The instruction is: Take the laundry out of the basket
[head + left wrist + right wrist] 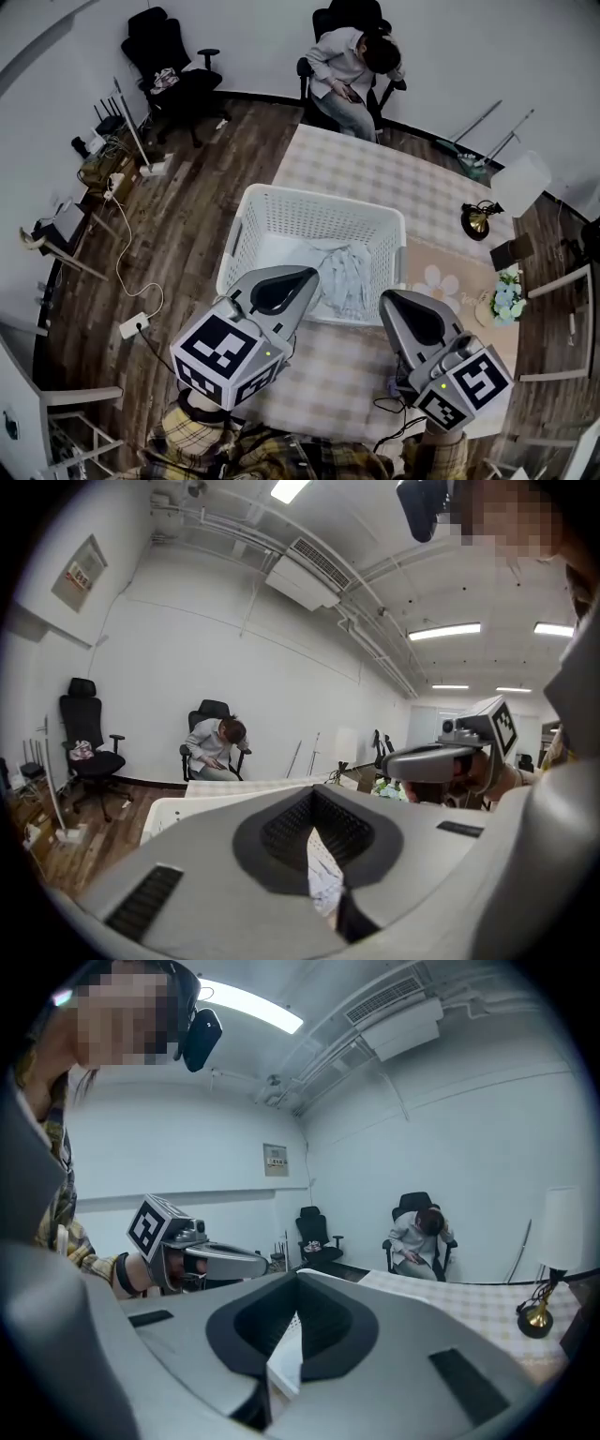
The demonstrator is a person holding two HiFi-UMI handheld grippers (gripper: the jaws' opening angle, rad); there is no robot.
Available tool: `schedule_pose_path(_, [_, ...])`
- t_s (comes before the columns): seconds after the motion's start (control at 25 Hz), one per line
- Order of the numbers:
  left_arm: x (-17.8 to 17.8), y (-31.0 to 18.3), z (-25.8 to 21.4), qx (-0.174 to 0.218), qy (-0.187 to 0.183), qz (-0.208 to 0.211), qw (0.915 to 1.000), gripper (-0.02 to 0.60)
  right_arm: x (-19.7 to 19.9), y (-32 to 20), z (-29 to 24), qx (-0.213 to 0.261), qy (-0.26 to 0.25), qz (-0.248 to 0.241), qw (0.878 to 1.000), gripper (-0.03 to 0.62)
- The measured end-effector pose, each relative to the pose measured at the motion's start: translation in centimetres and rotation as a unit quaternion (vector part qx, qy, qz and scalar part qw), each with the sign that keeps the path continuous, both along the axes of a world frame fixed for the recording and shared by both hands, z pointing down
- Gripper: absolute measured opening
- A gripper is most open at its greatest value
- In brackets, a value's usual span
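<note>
Jaws of the left gripper [307,276] and the right gripper [390,301] are pressed together, with nothing pinched between them. Just ahead of both tips, pale laundry [343,272] lies crumpled inside the white basket [309,216]. Nothing is judged to have been taken out; the cloth remains to be gripped and lifted clear.

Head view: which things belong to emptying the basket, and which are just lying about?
Job: basket, laundry, left gripper, right gripper.
Lying about: lamp, flowers, left chair, floor cable.
</note>
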State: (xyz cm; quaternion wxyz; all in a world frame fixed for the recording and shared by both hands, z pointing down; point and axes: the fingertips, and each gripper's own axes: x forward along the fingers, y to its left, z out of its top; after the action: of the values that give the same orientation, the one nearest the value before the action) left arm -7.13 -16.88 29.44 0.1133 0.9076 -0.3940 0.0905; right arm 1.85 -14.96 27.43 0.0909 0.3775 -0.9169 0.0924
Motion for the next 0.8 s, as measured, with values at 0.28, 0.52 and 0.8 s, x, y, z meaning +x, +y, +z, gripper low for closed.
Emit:
schedule_pose_path(0.28, [0.1,-5.5,1.7,-0.017,-0.016,0.036,0.9991,0.012,-2.8,-4.7,2.0,-0.018,0.041,0.023,0.999,0.018])
schedule_pose_path(0.52, [-0.4,-9.4,6.0,-0.045,-0.050,0.039,0.9970,0.015,-4.3,-7.6,5.2,-0.055,0.079,0.021,0.995,0.032])
schedule_pose_path(0.8, [-0.6,-11.6,11.2,-0.115,-0.051,0.055,0.9906,0.066,-5.0,-8.9,9.6,-0.091,0.142,0.003,0.986,0.168])
